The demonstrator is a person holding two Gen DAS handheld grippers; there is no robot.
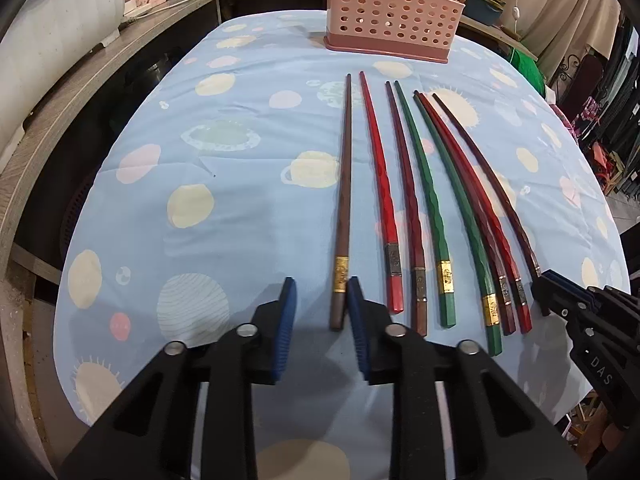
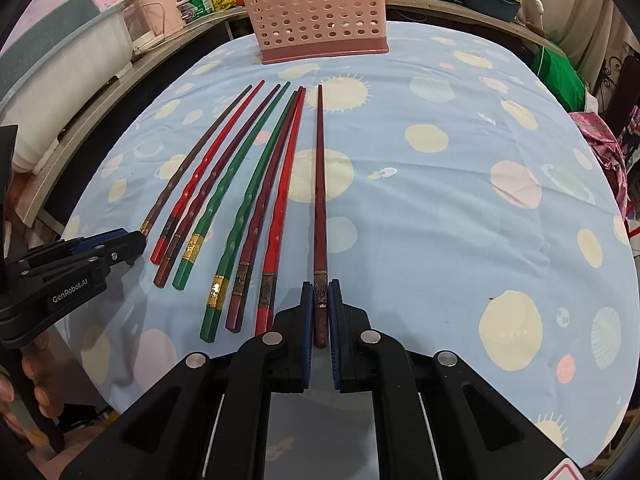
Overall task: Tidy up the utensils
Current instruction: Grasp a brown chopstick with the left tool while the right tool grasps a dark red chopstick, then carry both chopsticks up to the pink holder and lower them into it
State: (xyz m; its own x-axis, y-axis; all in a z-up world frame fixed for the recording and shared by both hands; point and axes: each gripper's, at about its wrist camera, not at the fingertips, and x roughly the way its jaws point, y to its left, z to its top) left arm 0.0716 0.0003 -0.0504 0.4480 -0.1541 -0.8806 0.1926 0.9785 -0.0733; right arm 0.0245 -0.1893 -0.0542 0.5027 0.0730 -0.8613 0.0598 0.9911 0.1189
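Several chopsticks lie side by side on the blue tablecloth (image 1: 248, 184), handles toward me. The brown chopstick (image 1: 344, 184) is leftmost; my left gripper (image 1: 322, 292) is open, its pads either side of that chopstick's handle end. My right gripper (image 2: 320, 296) is shut on the dark red chopstick (image 2: 319, 200), the rightmost one, at its handle; the stick still rests on the cloth. It shows at the right in the left wrist view (image 1: 484, 184). Red (image 1: 380, 184) and green (image 1: 424, 192) chopsticks lie between. A pink perforated utensil holder (image 1: 394, 12) stands at the far edge.
A grey counter (image 1: 80, 88) with a white box, bottles and food containers runs along the left and back. Green cloth (image 2: 560, 72) and hanging clothes are at the right. The person's hand (image 2: 24, 380) holds the left gripper's handle.
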